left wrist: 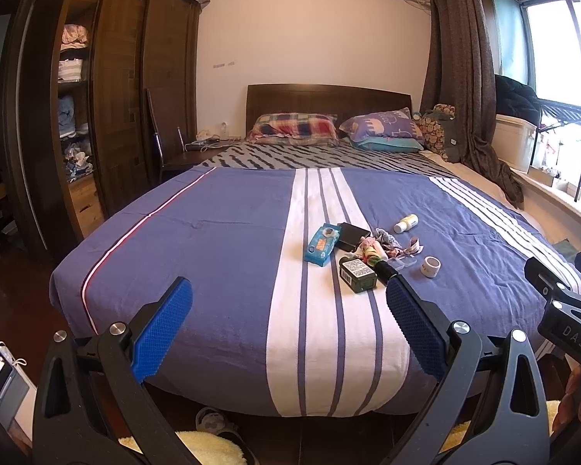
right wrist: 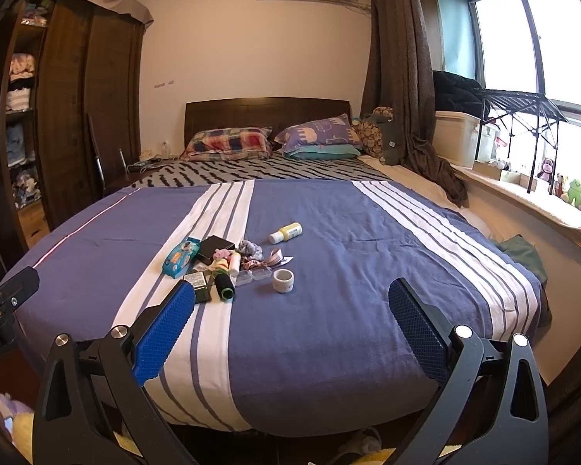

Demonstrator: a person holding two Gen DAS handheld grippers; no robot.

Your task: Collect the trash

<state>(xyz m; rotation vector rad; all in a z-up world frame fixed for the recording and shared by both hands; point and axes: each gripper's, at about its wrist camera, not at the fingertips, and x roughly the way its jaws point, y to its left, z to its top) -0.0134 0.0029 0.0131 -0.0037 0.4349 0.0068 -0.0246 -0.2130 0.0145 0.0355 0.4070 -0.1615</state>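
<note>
A cluster of small items lies on the blue and white striped bedspread. It holds a blue wipes pack, a black box, a dark green box, a black thread spool, a roll of tape, a yellow bottle, crumpled wrappers and small clear cases. My left gripper is open and empty near the foot of the bed. My right gripper is open and empty, short of the tape.
Two pillows lie at the wooden headboard. A wardrobe stands left, a curtain and window sill with toys right. Slippers and a yellow rug lie on the floor below the bed.
</note>
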